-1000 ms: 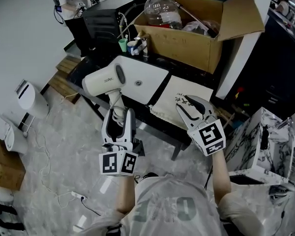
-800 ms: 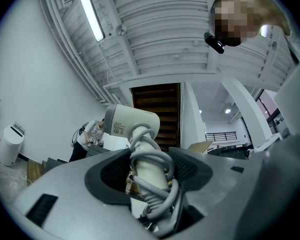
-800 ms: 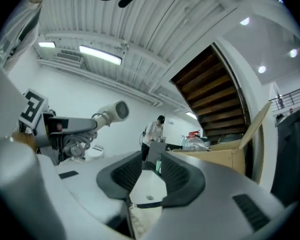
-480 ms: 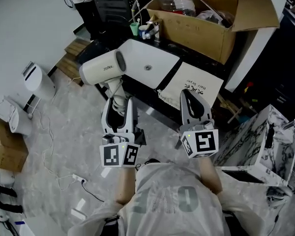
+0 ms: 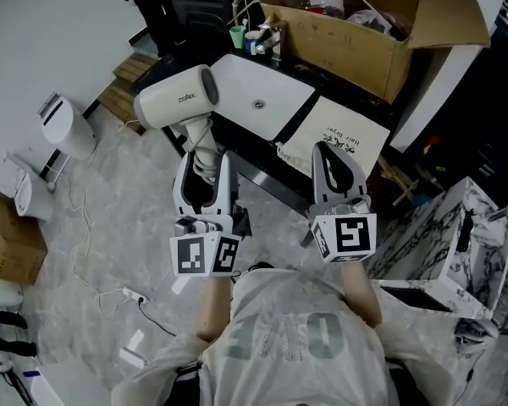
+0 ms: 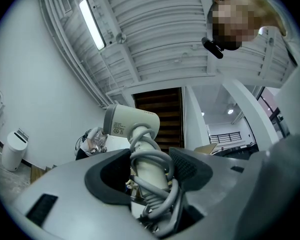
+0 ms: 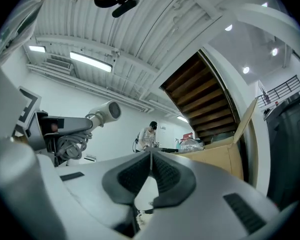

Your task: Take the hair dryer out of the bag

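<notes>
Grip secured: left gripper [image 5: 205, 163] clamps the cord-wrapped handle of a white plastic hair dryer [image 5: 176, 100], clear of the cream cloth bag [image 5: 343, 125]; right gripper [image 5: 330, 152] stays out of it, jaws pressed together, empty.

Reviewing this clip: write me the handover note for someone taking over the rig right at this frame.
Left gripper: jaws clamped on the handle of the hair dryer, cord wound round the handle, dryer head above the jaws.
Right gripper: jaws shut, empty, by the bag's near edge.
Bag: lies flat on the dark table.
Done: the dryer is out and held clear of the bag.
Left: probably only setting the dryer down.
</notes>
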Available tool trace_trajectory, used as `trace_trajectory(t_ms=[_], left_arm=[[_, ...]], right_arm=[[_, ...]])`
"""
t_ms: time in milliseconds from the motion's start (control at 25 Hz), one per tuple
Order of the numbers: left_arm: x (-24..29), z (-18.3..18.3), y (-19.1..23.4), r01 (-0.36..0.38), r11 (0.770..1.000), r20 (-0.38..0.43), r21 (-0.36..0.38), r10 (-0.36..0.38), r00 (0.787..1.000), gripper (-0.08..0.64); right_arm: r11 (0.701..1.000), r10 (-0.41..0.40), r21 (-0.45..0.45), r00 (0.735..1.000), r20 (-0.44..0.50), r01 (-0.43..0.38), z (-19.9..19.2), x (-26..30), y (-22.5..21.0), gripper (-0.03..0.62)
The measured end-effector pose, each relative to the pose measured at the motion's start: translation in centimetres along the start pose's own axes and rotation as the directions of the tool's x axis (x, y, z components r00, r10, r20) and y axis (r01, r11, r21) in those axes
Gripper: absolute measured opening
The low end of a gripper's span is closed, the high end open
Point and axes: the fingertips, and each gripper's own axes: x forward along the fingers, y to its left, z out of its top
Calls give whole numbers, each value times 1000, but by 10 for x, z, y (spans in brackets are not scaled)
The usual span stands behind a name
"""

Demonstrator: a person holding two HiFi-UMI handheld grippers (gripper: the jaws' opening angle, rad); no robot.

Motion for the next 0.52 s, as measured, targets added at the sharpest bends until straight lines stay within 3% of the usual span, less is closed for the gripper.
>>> trace_trajectory(t_ms=[520], left_arm=[[-3, 0, 4, 0, 1000, -1, -7, 0, 1000, 259]], right_arm=[[1000, -12, -5, 1000, -16, 12, -5, -3, -1, 37]])
